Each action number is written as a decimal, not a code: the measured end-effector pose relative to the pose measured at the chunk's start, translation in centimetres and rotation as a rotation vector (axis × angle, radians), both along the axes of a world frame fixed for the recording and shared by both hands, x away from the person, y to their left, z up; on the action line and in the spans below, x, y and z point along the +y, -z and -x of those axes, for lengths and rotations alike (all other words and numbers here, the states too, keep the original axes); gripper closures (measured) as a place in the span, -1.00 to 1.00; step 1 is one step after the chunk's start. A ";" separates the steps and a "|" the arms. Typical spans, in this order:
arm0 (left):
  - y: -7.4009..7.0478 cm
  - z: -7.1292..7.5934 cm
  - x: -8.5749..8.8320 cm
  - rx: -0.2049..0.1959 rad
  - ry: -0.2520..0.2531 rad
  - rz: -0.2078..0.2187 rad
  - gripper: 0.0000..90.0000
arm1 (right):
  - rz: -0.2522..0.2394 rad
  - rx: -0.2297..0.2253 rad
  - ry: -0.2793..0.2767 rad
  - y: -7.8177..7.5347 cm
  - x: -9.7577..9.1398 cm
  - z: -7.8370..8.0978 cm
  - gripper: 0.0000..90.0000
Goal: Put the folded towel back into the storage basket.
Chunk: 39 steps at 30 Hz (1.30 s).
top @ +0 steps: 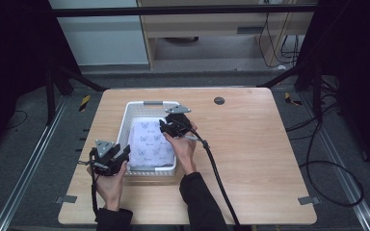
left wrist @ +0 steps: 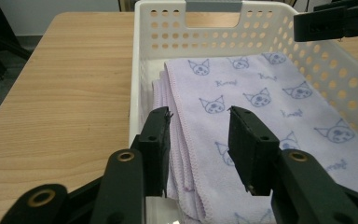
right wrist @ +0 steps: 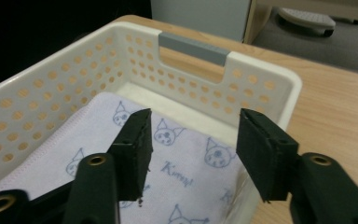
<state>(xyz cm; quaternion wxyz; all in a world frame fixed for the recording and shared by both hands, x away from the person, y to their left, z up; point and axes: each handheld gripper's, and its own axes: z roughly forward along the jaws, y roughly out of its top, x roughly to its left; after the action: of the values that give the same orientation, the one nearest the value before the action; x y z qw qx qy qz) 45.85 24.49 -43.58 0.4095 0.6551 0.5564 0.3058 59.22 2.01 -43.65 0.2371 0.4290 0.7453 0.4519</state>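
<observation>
**Mia:** Where is the cloth?

**Ben:** The purple cloth (top: 150,142) with little cat faces lies folded flat inside the white basket (top: 127,117). The basket sits on the desk (top: 250,144), a bit left of the middle.

**Mia:** What are the hands doing?

**Ben:** The left hand-held gripper (top: 120,155) is at the near left corner of the basket. Its jaws are wide apart over the cloth's folded edge (you can see the stitches between them). The right hand-held gripper (top: 166,126) hangs over the far right part of the basket. Its jaws are apart too, and hold nothing.

**Mia:** So which step is it?

**Ben:** I think they are getting ready to grab the cloth. Next, each one should dip down, pinch an edge, then lift it clear of the walls.
</observation>
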 end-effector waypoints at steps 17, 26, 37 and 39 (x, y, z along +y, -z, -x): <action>-2.2 2.0 -1.3 -0.063 0.106 0.059 -0.09 | -0.097 -0.070 -0.011 -2.6 -5.4 3.1 -0.47; -2.4 2.8 -2.9 -0.068 0.160 0.035 -0.18 | -0.125 -0.073 -0.018 -2.6 -9.2 5.8 -0.55; -1.3 3.2 -5.3 -0.049 0.228 0.000 -0.22 | -0.133 -0.079 0.015 -1.3 -14.1 9.6 -0.61; -1.1 3.3 -5.6 -0.049 0.235 -0.008 -0.22 | -0.125 -0.081 0.035 -0.8 -15.2 10.4 -0.61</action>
<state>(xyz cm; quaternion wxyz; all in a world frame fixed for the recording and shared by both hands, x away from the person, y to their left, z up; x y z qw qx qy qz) 42.56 18.90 -42.52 0.4531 0.7099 0.4645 0.2738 48.86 -13.20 -42.83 0.2473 0.4373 0.6979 0.5105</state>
